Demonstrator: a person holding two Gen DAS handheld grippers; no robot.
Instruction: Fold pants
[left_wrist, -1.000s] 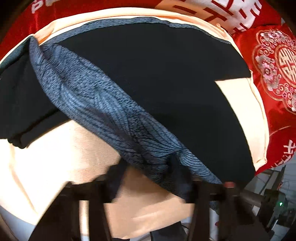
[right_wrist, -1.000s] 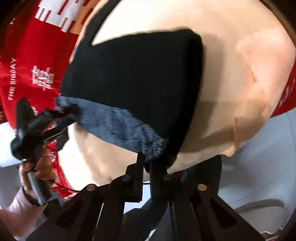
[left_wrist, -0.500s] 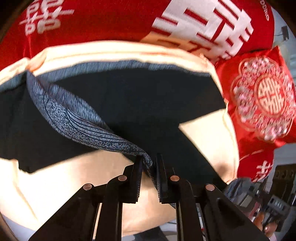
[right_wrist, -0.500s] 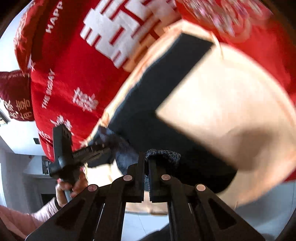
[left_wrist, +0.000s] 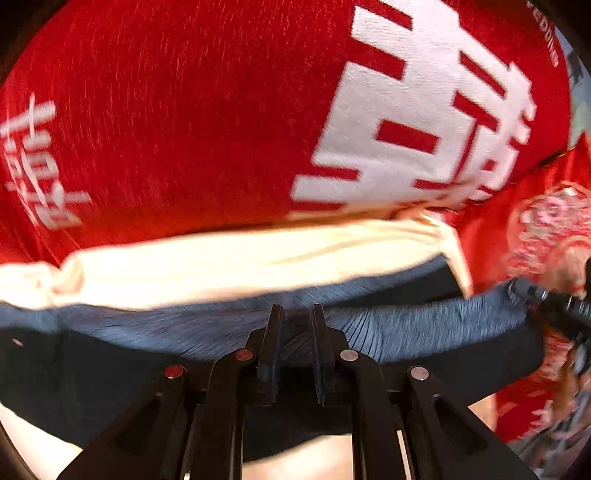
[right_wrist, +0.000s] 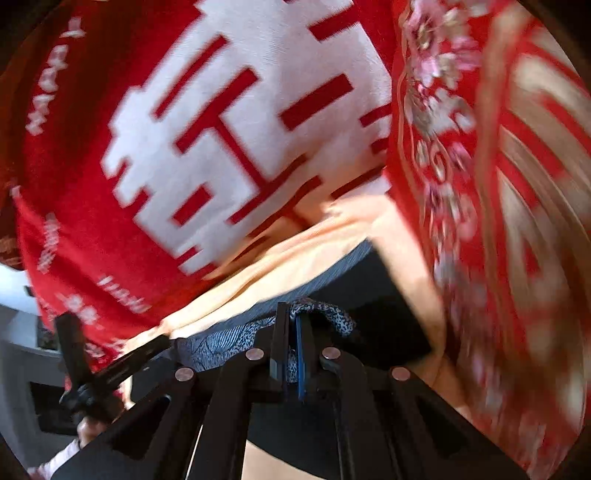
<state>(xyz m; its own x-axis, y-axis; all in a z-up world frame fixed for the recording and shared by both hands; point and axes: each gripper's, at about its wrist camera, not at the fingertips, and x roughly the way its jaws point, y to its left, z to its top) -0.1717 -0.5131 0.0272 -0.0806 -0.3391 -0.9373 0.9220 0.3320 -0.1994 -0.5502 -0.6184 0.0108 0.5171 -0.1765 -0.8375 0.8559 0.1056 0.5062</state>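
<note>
The pants are black with a blue-grey patterned waistband (left_wrist: 406, 325) and lie on a peach cloth (left_wrist: 240, 258). My left gripper (left_wrist: 297, 314) is shut on the waistband, with fabric between its fingers. My right gripper (right_wrist: 291, 317) is shut on the patterned waistband (right_wrist: 325, 314) further along. The band is stretched between the two grippers. The right gripper shows at the right edge of the left wrist view (left_wrist: 554, 302). The left gripper shows at the lower left of the right wrist view (right_wrist: 122, 365). The black pants body (right_wrist: 384, 325) lies below the band.
A red blanket with white characters (left_wrist: 221, 129) covers the far side beyond the peach cloth. A red embroidered cushion (right_wrist: 498, 184) lies on the right. A grey floor and furniture (right_wrist: 22, 354) show at the left edge.
Both grippers have carried the waistband forward over the black pants towards the far edge of the peach cloth. The views now sit low and close to the red blanket.
</note>
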